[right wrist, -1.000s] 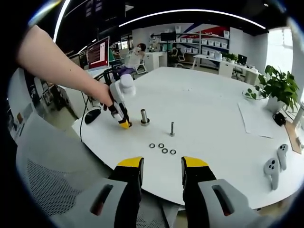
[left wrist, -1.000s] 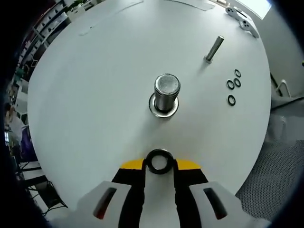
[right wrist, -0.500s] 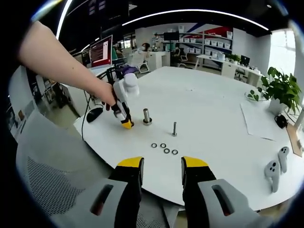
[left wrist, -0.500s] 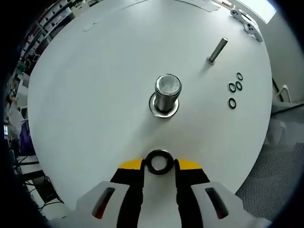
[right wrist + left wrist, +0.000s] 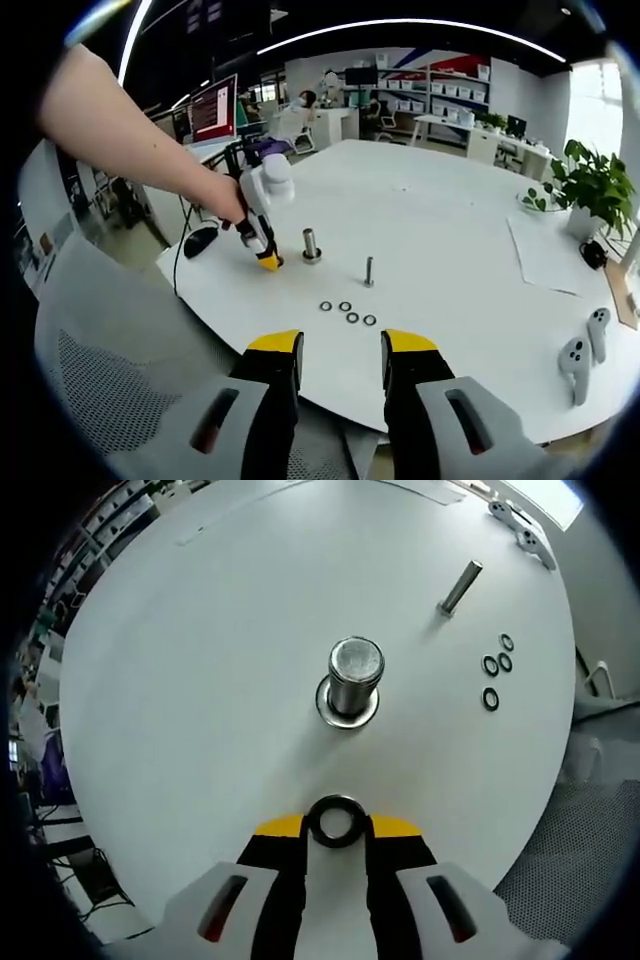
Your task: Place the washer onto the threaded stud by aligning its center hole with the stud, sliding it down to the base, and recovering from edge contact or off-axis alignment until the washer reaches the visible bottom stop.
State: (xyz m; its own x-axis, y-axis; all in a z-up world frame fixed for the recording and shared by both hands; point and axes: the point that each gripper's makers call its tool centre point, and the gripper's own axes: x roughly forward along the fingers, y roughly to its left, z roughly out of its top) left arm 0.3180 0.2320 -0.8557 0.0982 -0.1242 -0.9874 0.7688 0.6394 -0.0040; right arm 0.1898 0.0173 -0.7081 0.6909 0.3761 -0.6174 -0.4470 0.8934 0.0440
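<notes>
Almost nothing has moved since half a second ago: the left gripper [image 5: 337, 832] still hovers in the same spot, short of the stud, and the right gripper [image 5: 340, 362] still hangs back off the table's near edge.

In the left gripper view, the yellow-tipped jaws are closed on a dark metal ring washer [image 5: 336, 821], pinched by its rim with its hole facing the camera. Ahead stands the thick, upright, silver threaded stud [image 5: 353, 678] on its round flanged base, well apart from the washer. Further on, a slimmer steel bolt [image 5: 459, 587] stands upright, and four small black spare washers [image 5: 497, 667] lie clustered near it.

The surface is a large, round, white table [image 5: 200, 680], smooth and matte. In the right gripper view, the jaws stand apart and hold nothing. Two white handheld controllers [image 5: 580, 345] rest at the table's edge, beside a sheet of white paper [image 5: 540, 250] and a leafy green potted plant [image 5: 585, 185]. Behind lies an open office with shelves, monitors and ceiling strip lights.
</notes>
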